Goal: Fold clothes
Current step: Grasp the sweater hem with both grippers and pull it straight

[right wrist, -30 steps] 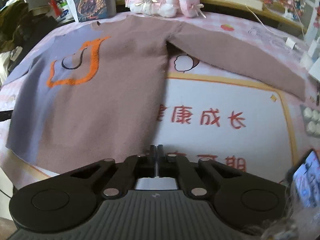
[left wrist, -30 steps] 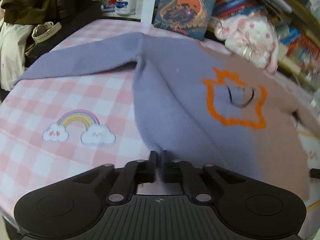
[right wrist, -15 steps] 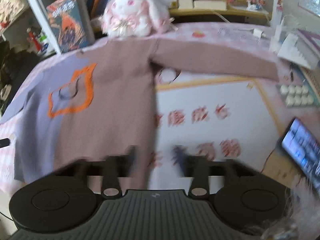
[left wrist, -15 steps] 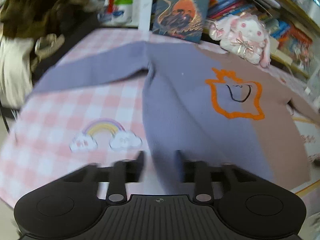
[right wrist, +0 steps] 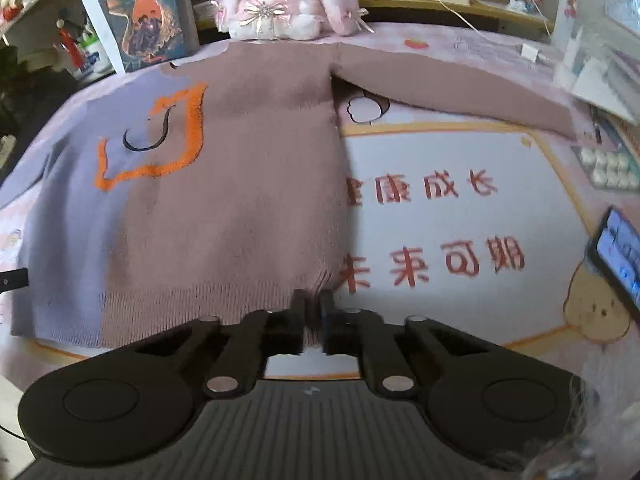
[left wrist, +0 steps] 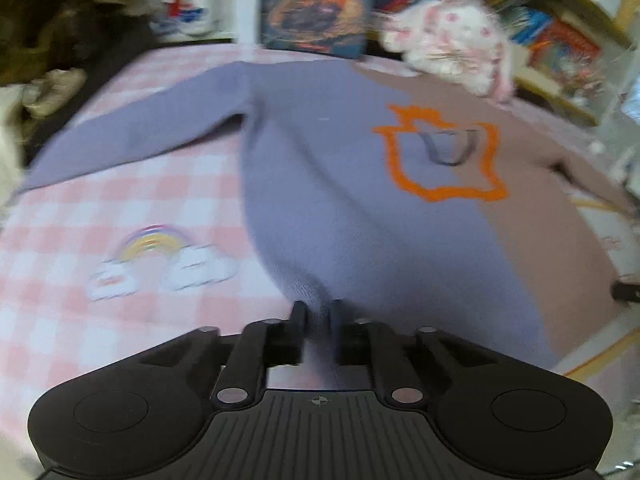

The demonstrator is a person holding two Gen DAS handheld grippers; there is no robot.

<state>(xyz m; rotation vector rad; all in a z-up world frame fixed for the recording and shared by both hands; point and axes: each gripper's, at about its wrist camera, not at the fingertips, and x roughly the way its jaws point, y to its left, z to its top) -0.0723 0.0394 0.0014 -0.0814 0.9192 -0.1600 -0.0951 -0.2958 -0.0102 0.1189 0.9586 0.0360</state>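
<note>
I see the sweater (right wrist: 240,208) spread flat on the tabletop (right wrist: 460,168), sleeves out. My left gripper (left wrist: 316,312) pinches the lilac hem corner, my right gripper (right wrist: 312,304) the brown one; both jaws are closed on knit. It looks soft, light and stretchy, so I judge the ribbed hem the firmest hold.
</note>
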